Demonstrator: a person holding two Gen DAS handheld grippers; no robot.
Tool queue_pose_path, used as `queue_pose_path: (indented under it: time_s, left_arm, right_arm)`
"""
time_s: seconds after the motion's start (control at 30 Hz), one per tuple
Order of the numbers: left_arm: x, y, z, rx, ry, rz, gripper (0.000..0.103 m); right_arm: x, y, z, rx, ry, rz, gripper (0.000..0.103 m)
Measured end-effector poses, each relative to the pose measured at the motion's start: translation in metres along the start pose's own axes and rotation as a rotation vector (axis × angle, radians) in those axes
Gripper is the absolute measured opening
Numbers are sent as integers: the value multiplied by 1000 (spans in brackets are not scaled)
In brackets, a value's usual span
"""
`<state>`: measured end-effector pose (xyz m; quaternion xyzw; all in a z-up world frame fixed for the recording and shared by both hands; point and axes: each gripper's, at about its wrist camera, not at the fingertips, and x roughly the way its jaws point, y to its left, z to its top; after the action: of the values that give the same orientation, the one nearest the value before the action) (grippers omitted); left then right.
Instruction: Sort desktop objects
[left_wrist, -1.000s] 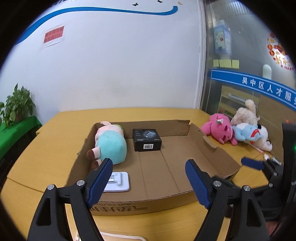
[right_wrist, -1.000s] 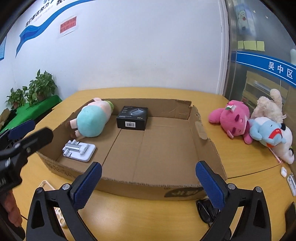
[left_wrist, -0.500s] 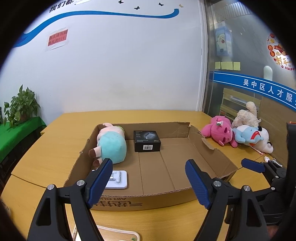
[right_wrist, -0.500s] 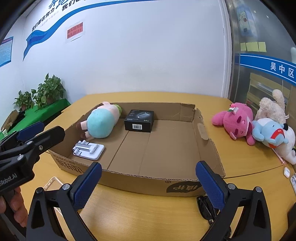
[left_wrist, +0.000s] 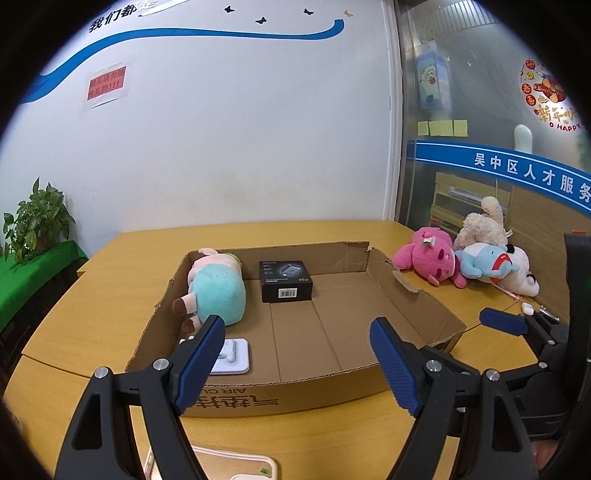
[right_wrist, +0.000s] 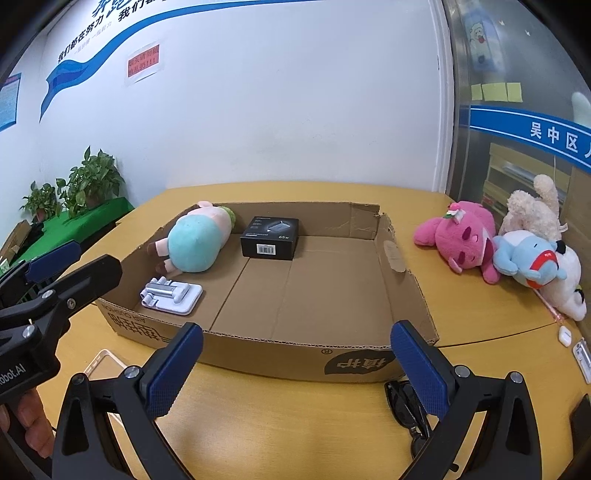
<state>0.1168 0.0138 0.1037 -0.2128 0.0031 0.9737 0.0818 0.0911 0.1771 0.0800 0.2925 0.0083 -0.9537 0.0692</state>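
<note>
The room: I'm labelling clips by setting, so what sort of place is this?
Probably an office or public service centre: a glass partition with a blue signage band, a slogan wall with a red notice, and a wooden desk.

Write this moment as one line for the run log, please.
left gripper: open, empty | right gripper: open, empty | cardboard box: teal plush, black box, white stand | table: pink plush unsorted
</note>
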Motion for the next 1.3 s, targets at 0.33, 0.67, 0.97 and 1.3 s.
queue_pose_path:
  time_s: [0.33, 0.67, 0.97, 1.3]
  left_arm:
    - [1, -1, 3, -5, -5, -30, 81]
    - [7, 3, -2, -21, 17, -37, 81]
    - [9, 3, 0, -13, 24, -28, 81]
    - [12, 4, -5, -9, 43, -27, 81]
  right_arm:
    - [-1, 0, 2, -7, 5, 0, 103]
    - [3, 1, -1, -20, 22, 3, 103]
    - [2, -3, 2, -5, 12, 15, 103]
    - [2, -6, 1, -1, 15, 17, 103]
